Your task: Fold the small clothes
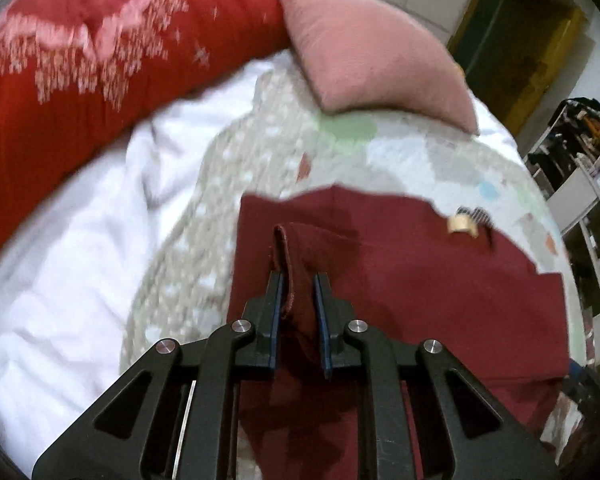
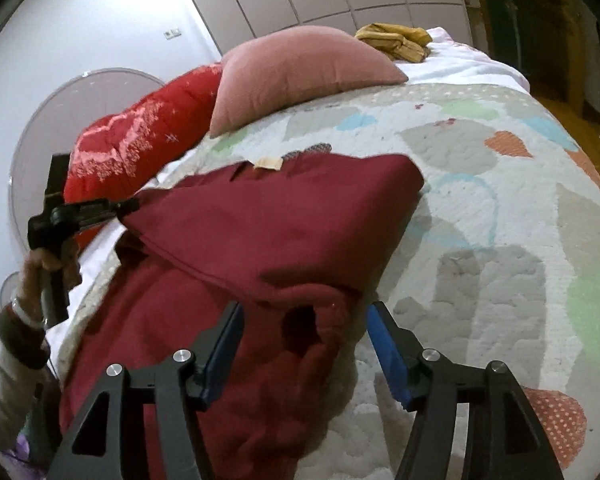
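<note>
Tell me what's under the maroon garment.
The maroon garment lies on a patterned quilt, which shows all around it. Whatever is directly beneath the cloth is covered.

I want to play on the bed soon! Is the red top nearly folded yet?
Not yet. Done so far: one part of the dark red top is lifted and doubled over the rest. In hand: the left tongs pinch a hem of it, while the right tongs stand open around a bunched part, not squeezing. Left to do: the bottom is still crumpled on the patterned quilt, so it needs smoothing and more folds.
</note>
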Tool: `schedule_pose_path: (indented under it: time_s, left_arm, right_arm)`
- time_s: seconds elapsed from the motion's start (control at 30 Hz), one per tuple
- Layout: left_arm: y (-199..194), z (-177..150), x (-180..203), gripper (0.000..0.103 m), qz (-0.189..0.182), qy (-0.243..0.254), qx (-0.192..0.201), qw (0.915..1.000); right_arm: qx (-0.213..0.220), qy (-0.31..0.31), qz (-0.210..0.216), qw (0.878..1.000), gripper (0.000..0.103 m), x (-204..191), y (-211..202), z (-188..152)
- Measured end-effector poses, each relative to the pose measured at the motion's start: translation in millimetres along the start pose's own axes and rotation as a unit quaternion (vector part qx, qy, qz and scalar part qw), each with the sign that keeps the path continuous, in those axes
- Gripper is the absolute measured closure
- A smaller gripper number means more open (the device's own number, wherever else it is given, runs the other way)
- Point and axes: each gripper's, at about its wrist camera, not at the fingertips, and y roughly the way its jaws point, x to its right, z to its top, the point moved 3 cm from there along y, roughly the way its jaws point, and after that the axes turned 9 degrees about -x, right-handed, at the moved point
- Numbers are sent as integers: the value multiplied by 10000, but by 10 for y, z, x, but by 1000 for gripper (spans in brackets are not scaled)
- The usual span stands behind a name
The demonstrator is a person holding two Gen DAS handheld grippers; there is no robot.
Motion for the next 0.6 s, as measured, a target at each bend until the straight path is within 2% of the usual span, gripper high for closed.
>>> schedule_pose_path:
  time_s: [0.2, 0.3, 0.4, 0.43, 0.47, 0.5, 0.53, 0.6]
  left_arm:
    - [1, 17, 4, 89, 10, -19, 55, 10000]
    - [34, -3, 11, 89, 114, 26, 25, 9999]
    - [73, -40, 6, 89, 169, 41, -27, 9998]
    - [83, -52, 9, 89, 191, 62, -40, 9998]
    - [86, -60, 15, 89, 202, 84, -51, 9997]
    - [82, -69, 24, 89, 197, 99, -59, 9997]
    - [70, -75, 33, 89, 203, 125, -51, 9997]
    - [52, -89, 56, 89, 167, 173, -28, 9997]
  right_arm:
    - [214, 798, 630, 9946, 41, 170, 43, 157]
    - [362, 1198, 744, 9893, 35, 310, 64, 276]
    - [162, 1664, 884, 9820, 35, 463, 238, 366]
    - [70, 1625, 894, 9826, 40, 469, 296, 400]
    - [-62, 1440, 599, 9877, 49, 458, 372, 452]
    - [-106, 1266, 329, 9914, 72, 440, 399, 500]
    - [-120, 1066, 129, 9941, 80, 415, 414, 540]
    - [-52, 773, -115, 9969, 86, 359, 382, 628]
